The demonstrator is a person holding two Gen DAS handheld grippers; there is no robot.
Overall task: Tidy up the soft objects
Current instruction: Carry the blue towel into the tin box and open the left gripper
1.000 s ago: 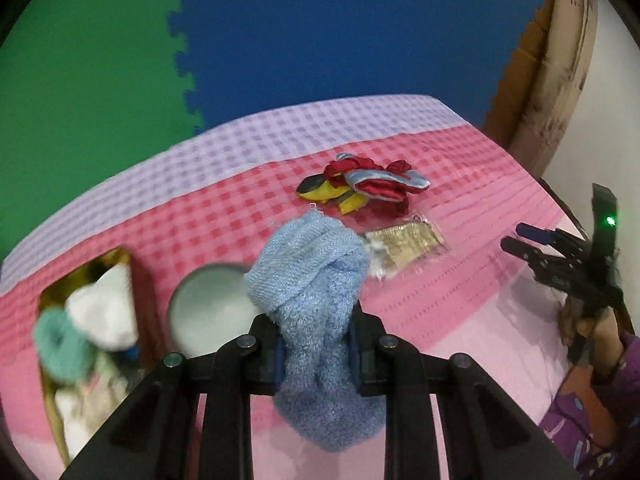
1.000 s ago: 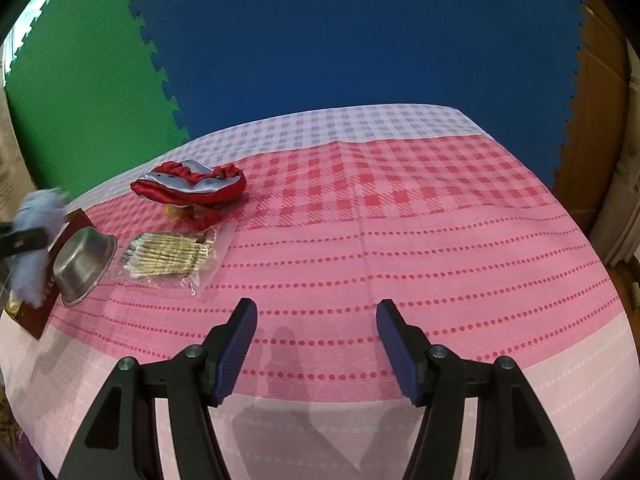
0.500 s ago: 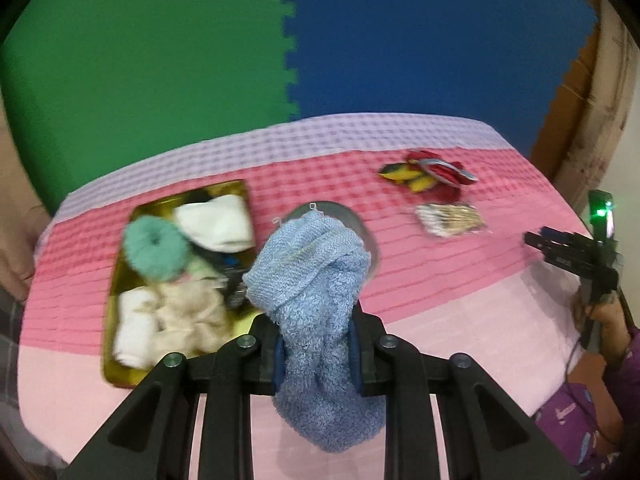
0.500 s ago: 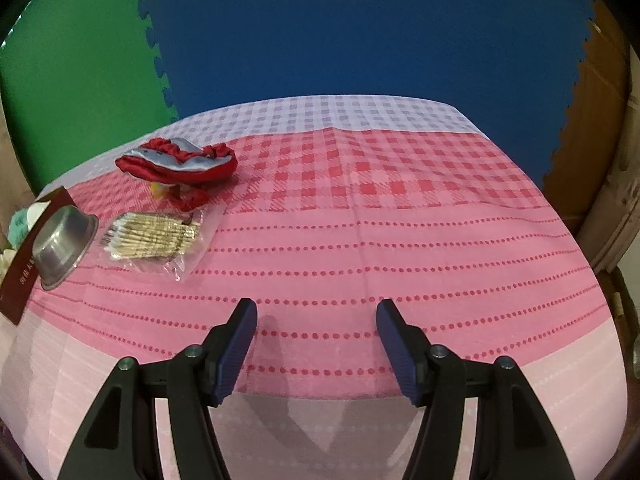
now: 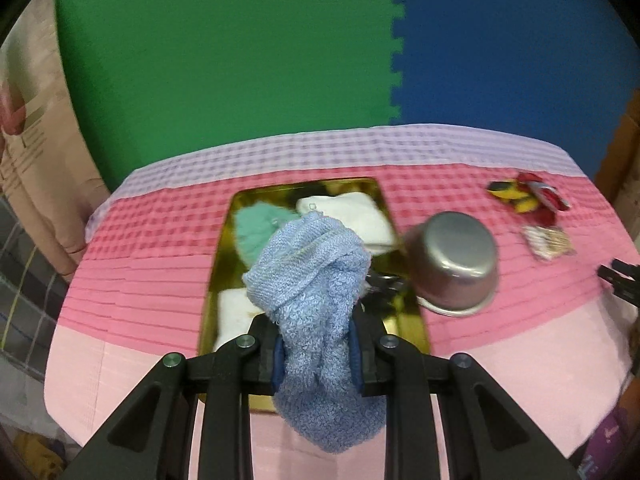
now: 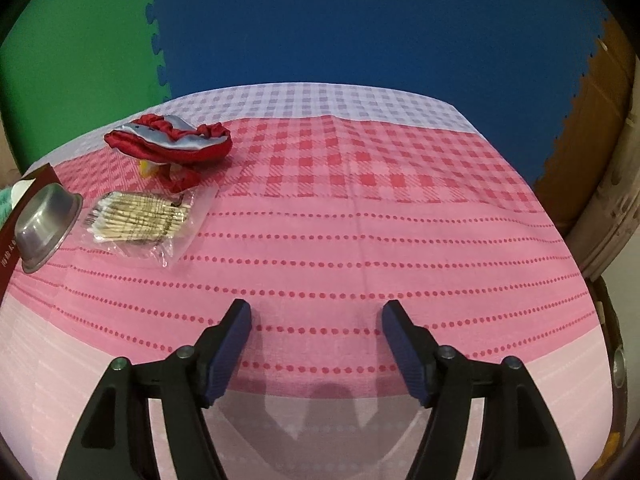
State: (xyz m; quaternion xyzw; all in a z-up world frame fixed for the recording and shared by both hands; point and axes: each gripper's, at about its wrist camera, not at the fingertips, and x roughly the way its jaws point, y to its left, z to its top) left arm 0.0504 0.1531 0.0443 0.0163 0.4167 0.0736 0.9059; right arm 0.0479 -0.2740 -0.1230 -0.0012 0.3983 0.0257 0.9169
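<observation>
My left gripper [image 5: 318, 354] is shut on a light blue terry cloth [image 5: 312, 280], held above the near end of a gold tin tray [image 5: 224, 248]. The tray holds a teal cloth [image 5: 252, 228], a white folded cloth [image 5: 352, 216] and a cream cloth [image 5: 234, 316]. A red and grey fabric piece [image 6: 172, 142] lies at the far left of the table in the right wrist view. My right gripper [image 6: 316, 332] hovers over the pink cloth, its jaws opening with nothing between them.
An upturned steel bowl [image 5: 456, 260] sits just right of the tray. A clear bag of cotton swabs [image 6: 136, 222] lies beside the red fabric. Green and blue foam mats stand behind the table [image 6: 360, 216]. Cardboard boxes [image 6: 592, 96] stand to the right.
My left gripper has swung left with the blue cloth, from over the swab bag and red fabric to over the gold tray. My right gripper's jaws have widened slightly.
</observation>
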